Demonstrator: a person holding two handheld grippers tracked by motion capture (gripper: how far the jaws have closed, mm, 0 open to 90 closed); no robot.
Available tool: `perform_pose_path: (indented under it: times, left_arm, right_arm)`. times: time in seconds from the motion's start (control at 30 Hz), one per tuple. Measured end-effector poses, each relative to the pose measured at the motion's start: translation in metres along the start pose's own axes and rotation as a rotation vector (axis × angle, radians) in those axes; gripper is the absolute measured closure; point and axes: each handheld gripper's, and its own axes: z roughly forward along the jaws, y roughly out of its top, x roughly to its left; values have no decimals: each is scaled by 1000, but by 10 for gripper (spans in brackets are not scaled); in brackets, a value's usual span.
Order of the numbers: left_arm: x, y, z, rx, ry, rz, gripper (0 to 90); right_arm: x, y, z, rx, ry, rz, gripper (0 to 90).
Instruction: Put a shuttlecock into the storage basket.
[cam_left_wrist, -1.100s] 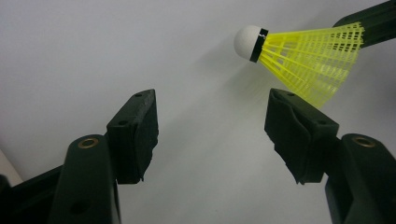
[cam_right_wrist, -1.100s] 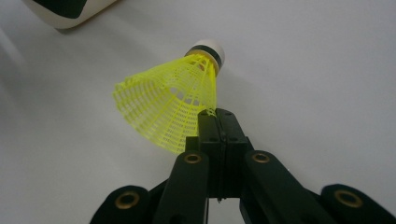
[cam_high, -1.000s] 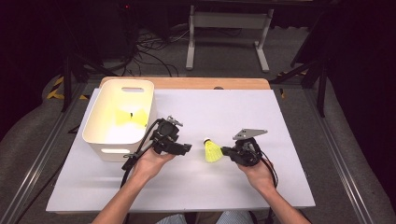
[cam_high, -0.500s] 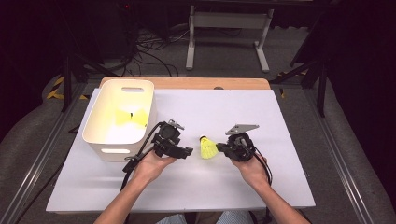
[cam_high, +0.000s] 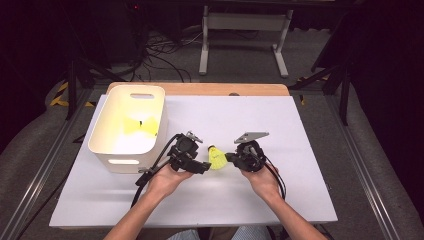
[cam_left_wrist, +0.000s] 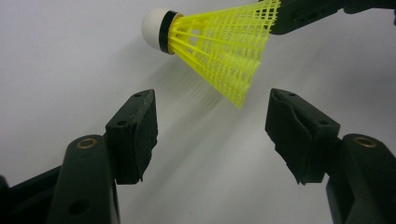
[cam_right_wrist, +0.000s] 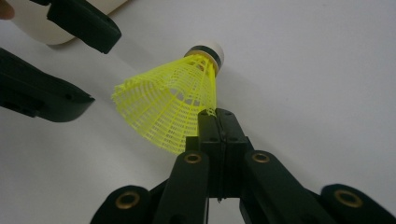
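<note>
The right gripper (cam_right_wrist: 215, 122) is pinching the mesh skirt rim of the yellow shuttlecock (cam_right_wrist: 175, 105), holding it just above the white table (cam_high: 280, 120), between the two hands. The left gripper (cam_left_wrist: 212, 126) is waiting with jaws spread. For a clean handover, it should be closing gently on the skirt (the mesh crushes easily), with the white basket (cam_high: 120, 156) nearby.

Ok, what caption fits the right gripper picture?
Right gripper pinches the yellow shuttlecock by its skirt rim, near the open left gripper.
</note>
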Motion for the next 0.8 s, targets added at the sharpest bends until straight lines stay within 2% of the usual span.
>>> perform_pose_path:
  times: [0.23, 0.47, 0.67, 0.8]
  left_arm:
    - [2, 1, 4, 9, 18, -8, 380]
    - [7, 2, 8, 11, 33, -22, 495]
    - [7, 2, 8, 3, 27, -10, 681]
    - [6, 2, 9, 6, 39, -1, 793]
  right_arm:
    - [7, 3, 5, 1, 20, -11, 900]
    - [10, 3, 4, -1, 40, -12, 900]
    - [11, 2, 3, -4, 56, -16, 900]
    - [11, 2, 4, -7, 62, -18, 900]
